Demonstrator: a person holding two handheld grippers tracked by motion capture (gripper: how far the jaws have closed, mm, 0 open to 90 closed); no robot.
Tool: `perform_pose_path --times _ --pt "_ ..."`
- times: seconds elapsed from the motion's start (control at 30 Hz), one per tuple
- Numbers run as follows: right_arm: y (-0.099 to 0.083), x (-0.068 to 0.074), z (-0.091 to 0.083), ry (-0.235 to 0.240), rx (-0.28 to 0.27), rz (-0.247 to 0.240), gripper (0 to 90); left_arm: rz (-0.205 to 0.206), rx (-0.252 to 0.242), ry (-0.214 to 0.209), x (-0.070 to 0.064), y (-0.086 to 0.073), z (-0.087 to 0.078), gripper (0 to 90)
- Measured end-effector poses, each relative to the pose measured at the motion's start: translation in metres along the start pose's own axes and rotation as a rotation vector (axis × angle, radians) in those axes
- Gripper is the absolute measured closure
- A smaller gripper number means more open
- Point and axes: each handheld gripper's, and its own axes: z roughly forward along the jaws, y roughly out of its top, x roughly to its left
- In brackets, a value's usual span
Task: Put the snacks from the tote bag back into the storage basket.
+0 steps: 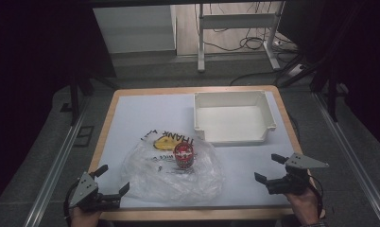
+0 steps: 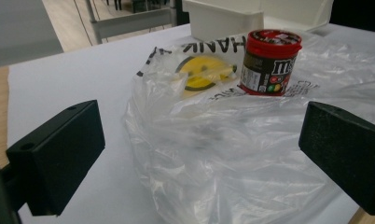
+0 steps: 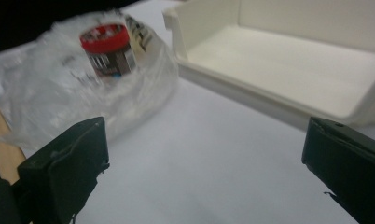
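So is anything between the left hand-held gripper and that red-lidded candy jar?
Yes. The jar stands on the clear plastic bag, and the bag's crumpled near side bulges up between it and the open left hand-held gripper. Going straight in, the jaws would likely meet plastic first.

High view looks down from above; both gripper views sit low, close, sharing the red-lidded jar on the plastic bag.

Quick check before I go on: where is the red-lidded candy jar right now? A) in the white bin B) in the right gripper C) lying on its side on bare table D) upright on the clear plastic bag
D: the jar stands upright on the bag, with the white bin holding nothing and both grippers open.
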Motion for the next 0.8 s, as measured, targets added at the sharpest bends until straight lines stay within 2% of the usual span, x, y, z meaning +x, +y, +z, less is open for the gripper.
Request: perform_pose_path --times 0.33,0.47,0.5,0.67,0.8 --pt "0.0008 0.0052 0.0021 0.015 -0.021 -0.052 0.7 0.002 -0.004 -0.006 -0.0003 0.0003 -0.0006 0.1" --pt "0.0013 0.0033 0.0014 0.039 -0.036 -0.053 0.7 -0.001 -0.002 -0.004 0.0002 -0.0001 -0.0001 0.0" --pt "0.0012 0.0013 0.0003 0.051 -0.047 -0.040 0.7 -0.002 -0.003 -0.004 0.0003 -0.0002 0.0000 0.1" --pt "0.0009 -0.0026 -0.0017 0.039 -0.052 -0.018 0.7 0.000 0.000 -0.005 0.0000 -0.0001 -0.0001 0.0" --pt "0.0011 -0.0008 0.0007 0.039 -0.031 -0.031 0.8 0.002 -0.001 -0.005 -0.0002 0.0000 -0.0002 0.0"
